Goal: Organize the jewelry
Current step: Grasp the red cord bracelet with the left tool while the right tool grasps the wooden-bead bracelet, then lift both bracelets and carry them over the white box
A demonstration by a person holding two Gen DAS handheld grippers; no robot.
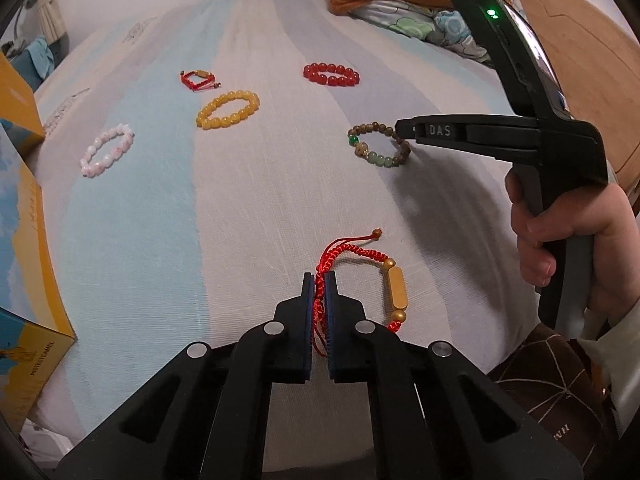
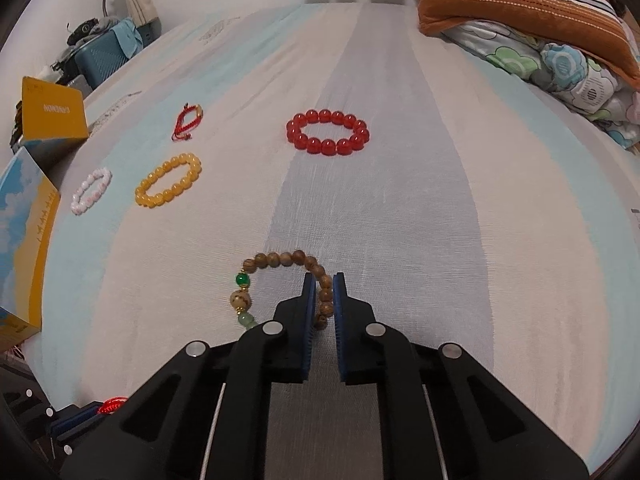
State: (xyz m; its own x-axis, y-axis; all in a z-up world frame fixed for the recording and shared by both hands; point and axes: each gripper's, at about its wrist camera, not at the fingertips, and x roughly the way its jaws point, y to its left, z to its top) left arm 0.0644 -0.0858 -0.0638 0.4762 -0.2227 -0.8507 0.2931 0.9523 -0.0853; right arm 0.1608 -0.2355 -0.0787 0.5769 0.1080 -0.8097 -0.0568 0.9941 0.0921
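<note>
The red cord bracelet (image 1: 360,276) is pinched by the left gripper (image 1: 319,276); wooden beads (image 2: 280,284), nearer the pillow (image 2: 520,4), are clamped by the right gripper (image 2: 323,278). Thin cord may slip out when lifted.

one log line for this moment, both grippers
left hand-held gripper: shut on red cord bracelet | right hand-held gripper: shut on wooden bead bracelet | bedsheet: four bracelets loose
</note>
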